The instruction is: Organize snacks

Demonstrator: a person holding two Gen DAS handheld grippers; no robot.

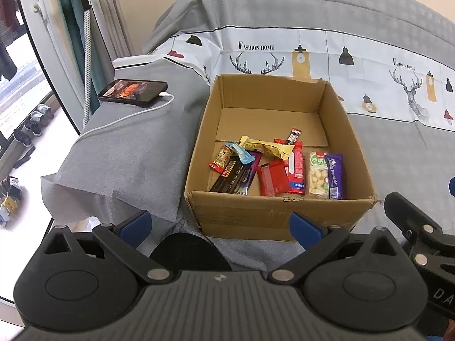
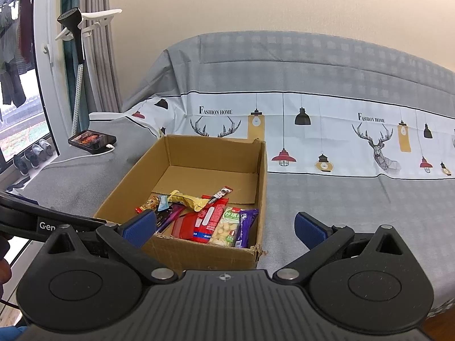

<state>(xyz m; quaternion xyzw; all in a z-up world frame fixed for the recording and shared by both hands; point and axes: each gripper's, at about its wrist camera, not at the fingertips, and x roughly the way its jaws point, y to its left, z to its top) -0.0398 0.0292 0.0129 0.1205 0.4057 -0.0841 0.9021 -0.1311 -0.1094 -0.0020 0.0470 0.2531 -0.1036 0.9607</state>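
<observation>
Grey bedspread (image 2: 327, 207), snacks (image 1: 273, 164) overlapping in box (image 1: 273, 213), labels unreadable

Left gripper (image 1: 220, 227) and right gripper (image 2: 226, 227): black plastic bodies, ribbed grey centre plate with a small round emblem, two round black hubs, silver pivot screws, angled black links, blue finger pads (image 2: 140, 227). White lettering marks each side housing.

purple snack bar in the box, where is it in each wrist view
Left wrist: the purple snack bar lies at the right end of the snack row, by the right wall of the cardboard box.
Right wrist: it sits low centre, in the box's near right corner.
Shared landmark: the green-labelled puffed snack pack directly to its left.
</observation>
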